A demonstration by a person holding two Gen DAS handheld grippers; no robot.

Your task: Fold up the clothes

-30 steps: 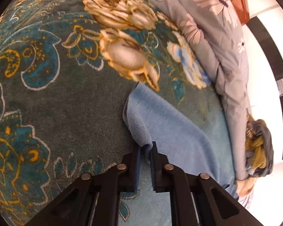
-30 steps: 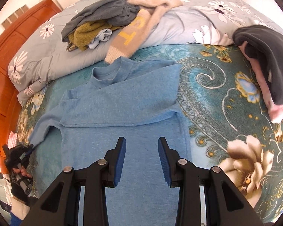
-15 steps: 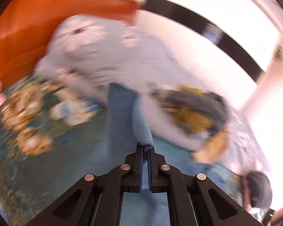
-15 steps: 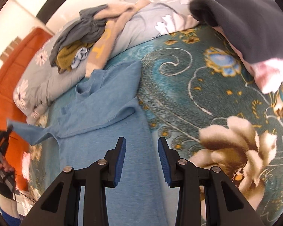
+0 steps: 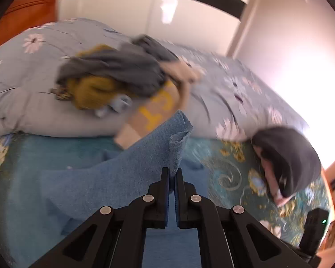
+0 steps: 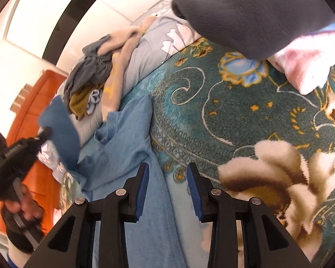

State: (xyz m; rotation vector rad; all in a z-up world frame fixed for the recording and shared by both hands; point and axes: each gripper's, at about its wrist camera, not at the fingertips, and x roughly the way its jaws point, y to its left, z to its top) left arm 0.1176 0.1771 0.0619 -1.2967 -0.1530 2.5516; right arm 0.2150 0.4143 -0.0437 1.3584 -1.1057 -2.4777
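Lettering in yellow on beige garment is blurred, unreadable.

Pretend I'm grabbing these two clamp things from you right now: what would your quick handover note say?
Left gripper: shut on the sleeve end of the blue sweater, lifted over its body.
Right gripper: open, holding nothing, above the sweater's right edge.
The sweater lies on the floral blanket; the unfolded clothes pile sits on the grey duvet.
Done: one sleeve picked up.
Left: lay it across, fold the rest, then the pile.

Matt knit sweater; plush blanket
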